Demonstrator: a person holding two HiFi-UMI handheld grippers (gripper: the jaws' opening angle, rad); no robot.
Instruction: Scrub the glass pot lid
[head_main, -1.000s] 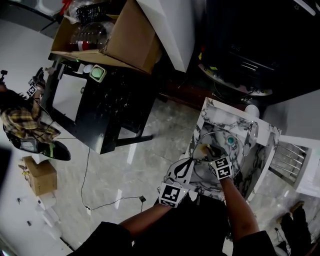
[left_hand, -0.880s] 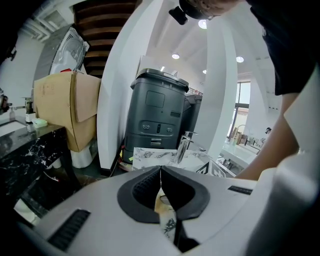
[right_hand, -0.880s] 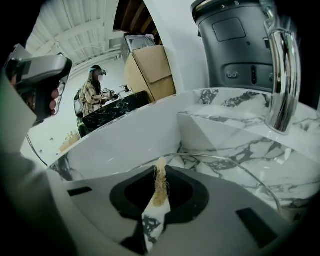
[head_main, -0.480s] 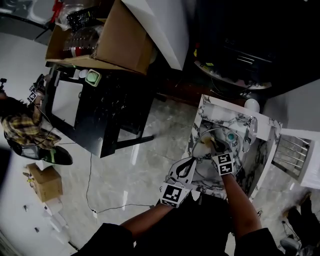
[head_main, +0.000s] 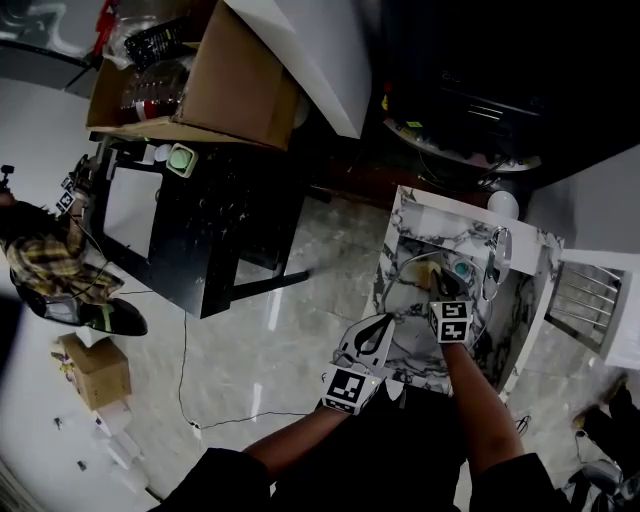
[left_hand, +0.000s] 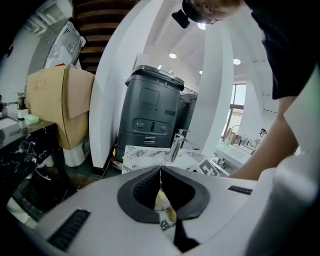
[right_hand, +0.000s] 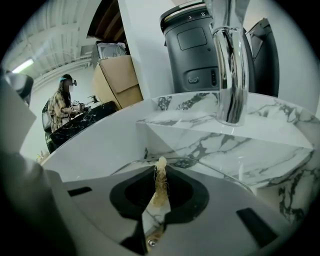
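The glass pot lid (head_main: 412, 305) lies in the marble sink (head_main: 402, 222); in the right gripper view its rim (right_hand: 210, 167) arcs just ahead of the jaws. My left gripper (head_main: 385, 322) is at the lid's near-left rim. In the left gripper view its jaws (left_hand: 160, 171) are pressed together and the glass between them is too thin to make out. My right gripper (head_main: 441, 287) reaches over the lid, shut on a yellow fibrous scrubber (right_hand: 160, 184), whose frayed end sticks out past the tips. The scrubber (head_main: 427, 271) touches the lid's far part.
A chrome faucet (right_hand: 229, 65) stands on the sink's far-right ledge, with a teal drain plug (head_main: 461, 270) beside it. A black table (head_main: 200, 225) with a cardboard box (head_main: 235, 85) is at the left, and a person (head_main: 45, 255) is beyond it. A grey machine (left_hand: 150, 112) stands behind the sink.
My right gripper has slid with the scrubber across the lid, away from me and to the right. The left gripper stays at the lid's near rim.
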